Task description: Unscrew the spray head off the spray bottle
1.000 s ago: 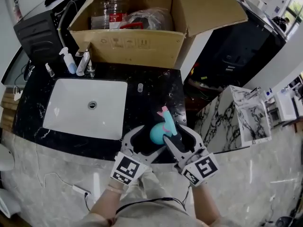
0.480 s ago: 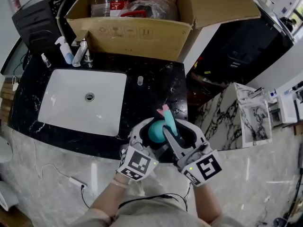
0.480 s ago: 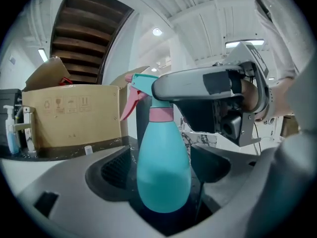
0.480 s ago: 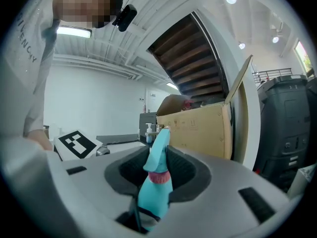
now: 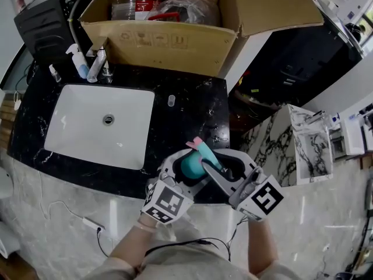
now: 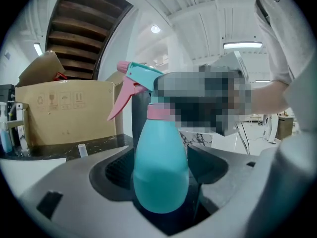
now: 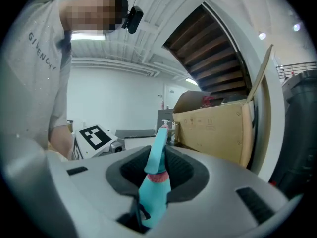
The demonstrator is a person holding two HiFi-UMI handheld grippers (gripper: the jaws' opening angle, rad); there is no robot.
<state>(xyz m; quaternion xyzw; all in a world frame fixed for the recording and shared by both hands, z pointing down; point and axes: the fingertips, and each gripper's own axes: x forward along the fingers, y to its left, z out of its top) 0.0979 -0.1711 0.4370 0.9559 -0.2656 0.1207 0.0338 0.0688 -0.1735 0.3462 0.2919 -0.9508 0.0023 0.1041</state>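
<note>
Black marble countertop, glossy with white veins. White rectangular sink inset at left, cardboard box along the back. Teal plastic spray bottle is upright at the front edge, right of the sink: smooth pear-shaped body, pink collar, pink trigger. Left gripper jaws have just been closing, ribbed pads now clamped on the body. Right gripper jaws also just closing, now pinching the spray head. Bare counter from bottle to box, apart from a small clear vial. Counter ends just to the right.
</note>
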